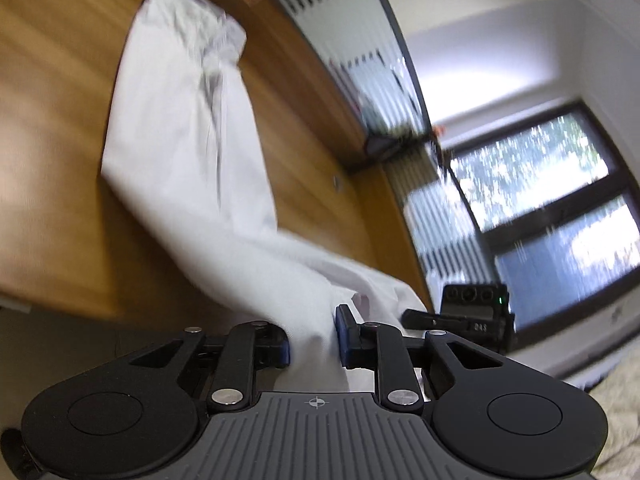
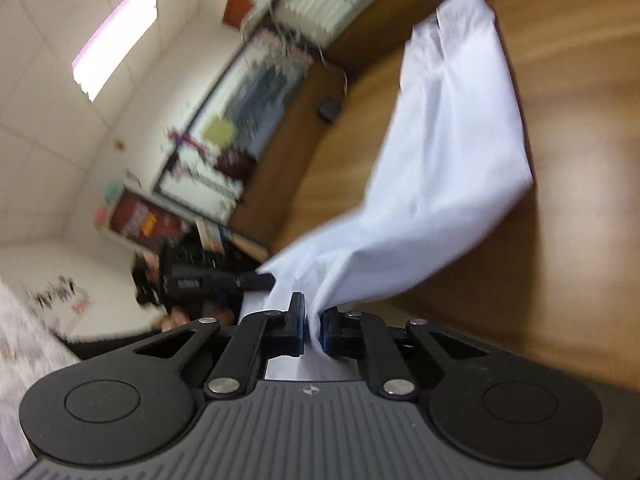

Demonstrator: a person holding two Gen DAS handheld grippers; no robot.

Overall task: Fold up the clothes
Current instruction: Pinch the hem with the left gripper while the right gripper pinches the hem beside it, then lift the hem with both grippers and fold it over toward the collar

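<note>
White garment (image 1: 188, 152), long and pale, is stretched between both grippers, with its far part lying on a wooden table (image 1: 52, 128) and its near end lifted off the surface. Both views are blurred.

In the left wrist view, the cloth is seen running from the far left of the table toward the near centre, where a bunched fold is gripped by the left gripper (image 1: 313, 344). Its blue-padded fingers (image 1: 343, 334) are set fairly narrow, with thick fabric pinched between them. Just to the right of the cloth, the right gripper (image 1: 416, 315) is seen as a dark tip with a black camera body behind it. Farther right, a dark-framed window (image 1: 552, 200) is shown against a white wall.

In the right wrist view, a bright ceiling light (image 2: 116, 36) is seen at the far left. Lower down, the left gripper (image 2: 262, 280) appears as a dark shape touching the cloth edge. At the near centre, the right gripper (image 2: 314, 330) is closed almost fully on a thin fold of the garment (image 2: 448, 152), which rises to the right and drapes onto the table (image 2: 580, 120).
</note>
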